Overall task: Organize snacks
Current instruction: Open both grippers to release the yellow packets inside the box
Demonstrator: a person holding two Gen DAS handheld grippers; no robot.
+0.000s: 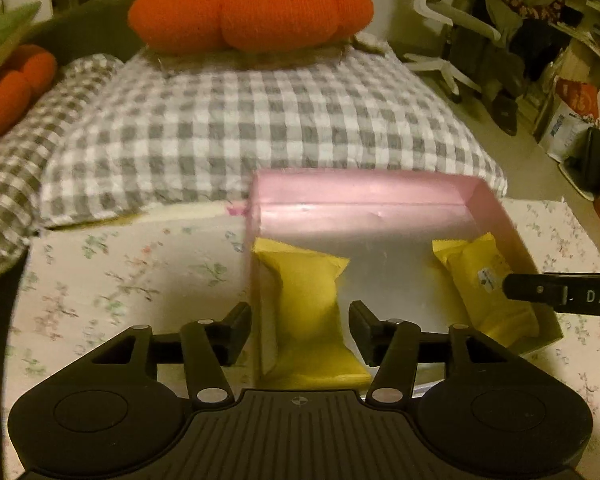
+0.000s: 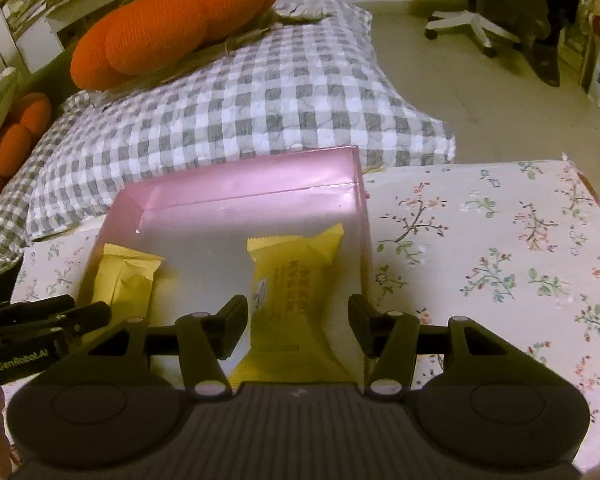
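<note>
A shallow pink box (image 1: 360, 184) lies on the floral cloth with two yellow snack packets in it. One packet (image 1: 304, 292) lies along the box's left wall, between the fingers of my left gripper (image 1: 300, 332). That gripper is open, with a gap on both sides of the packet. The other packet (image 1: 488, 280) lies by the right wall. In the right wrist view this packet (image 2: 296, 272) sits between the fingers of my right gripper (image 2: 298, 328), which is also open and does not touch it. Each gripper shows at the edge of the other's view.
The floral cloth (image 2: 500, 260) stretches to the right of the pink box (image 2: 240, 176). Behind the box lie a grey checked quilt (image 1: 240, 120) and an orange pumpkin cushion (image 1: 252, 8). A white office chair (image 1: 448, 20) and bags stand on the floor at the far right.
</note>
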